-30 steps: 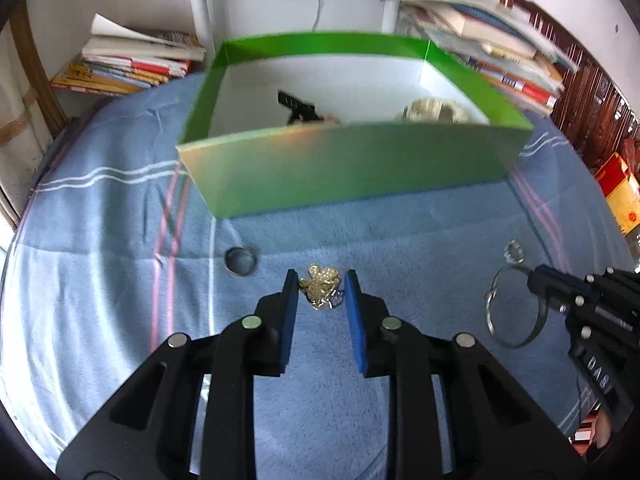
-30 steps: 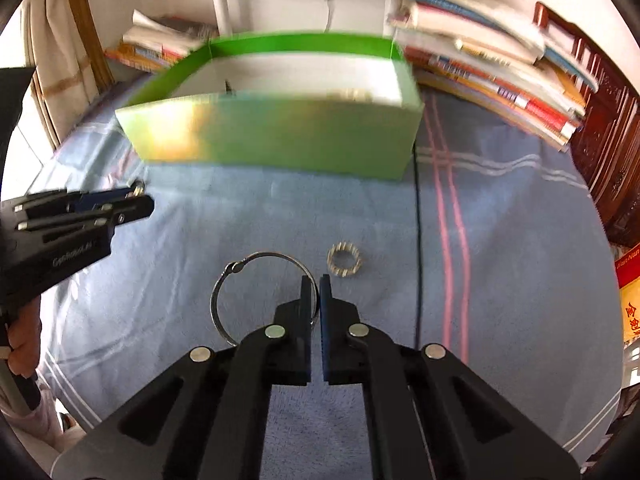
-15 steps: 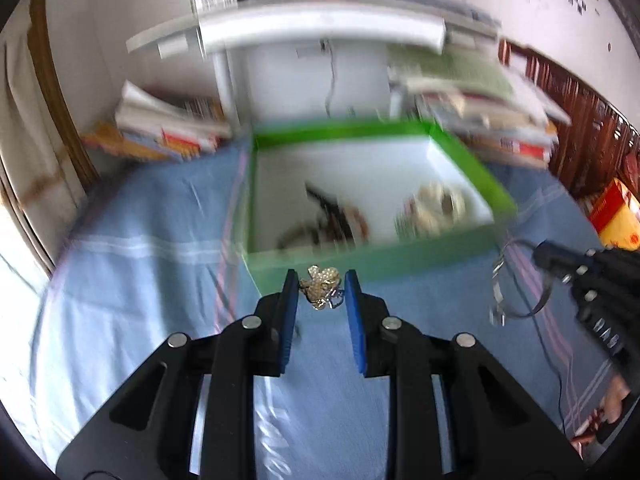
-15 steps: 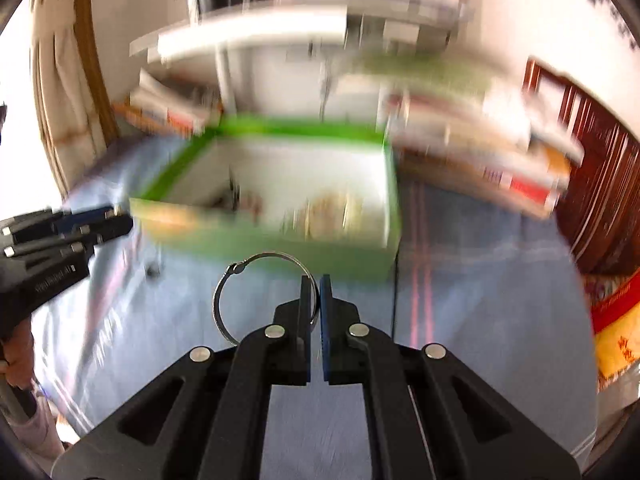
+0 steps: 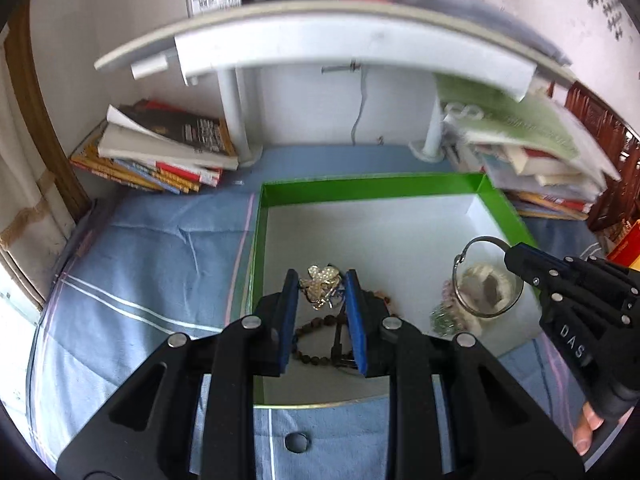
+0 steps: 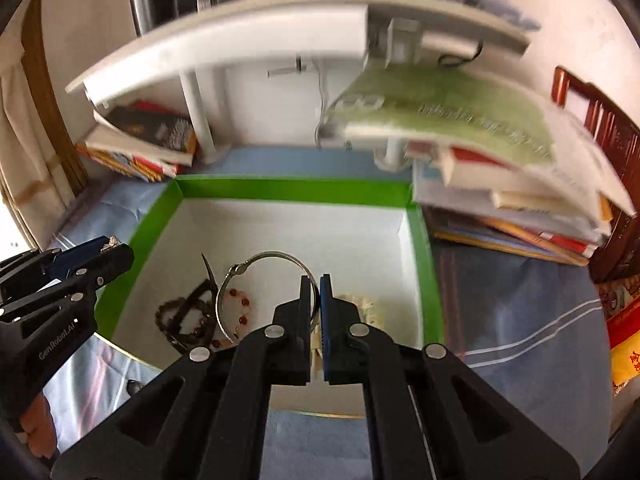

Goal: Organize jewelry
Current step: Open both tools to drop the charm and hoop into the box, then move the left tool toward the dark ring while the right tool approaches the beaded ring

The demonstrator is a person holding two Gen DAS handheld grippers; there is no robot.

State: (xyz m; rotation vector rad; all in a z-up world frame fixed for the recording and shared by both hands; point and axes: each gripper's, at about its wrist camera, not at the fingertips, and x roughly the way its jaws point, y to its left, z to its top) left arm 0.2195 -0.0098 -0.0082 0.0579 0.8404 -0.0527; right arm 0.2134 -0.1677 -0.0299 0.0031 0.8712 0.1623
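Blue cloth [image 5: 152,264] with pale stripes covers the work surface. White shelf unit [image 5: 320,44] at the back, book stacks on both sides: left stack [image 5: 160,152], right stack [image 6: 500,184] topped by a green-covered book, blurred.

Green box [image 5: 372,186], white inside, sits open on the cloth in front of the shelf. Both grippers are over it, pointing steeply down.

Left gripper [image 5: 322,292]: blue pads clamped on a gold flower-shaped brooch [image 5: 320,285], held in the air above the box's left half. From the right wrist view the same gripper comes in from the left edge, over the box's left wall.

Right gripper [image 6: 315,300]: pads pinched nearly together on a thin silver bangle [image 6: 256,276], rim caught between them, loop hanging off to the left over the box interior. Bangle clasp is at the top left of the loop.

Already in the box: dark bead bracelet [image 6: 176,320], black hair clip [image 6: 210,276] lying across it, red-bead string [image 6: 242,308], cream bracelet [image 5: 486,290] near the right wall, small greenish beaded piece [image 5: 442,316] just beside it.

Small metal ring [image 5: 298,442] lies on the cloth outside the box, near its front wall.

A fingertip [image 5: 586,432] shows at the right gripper's handle.
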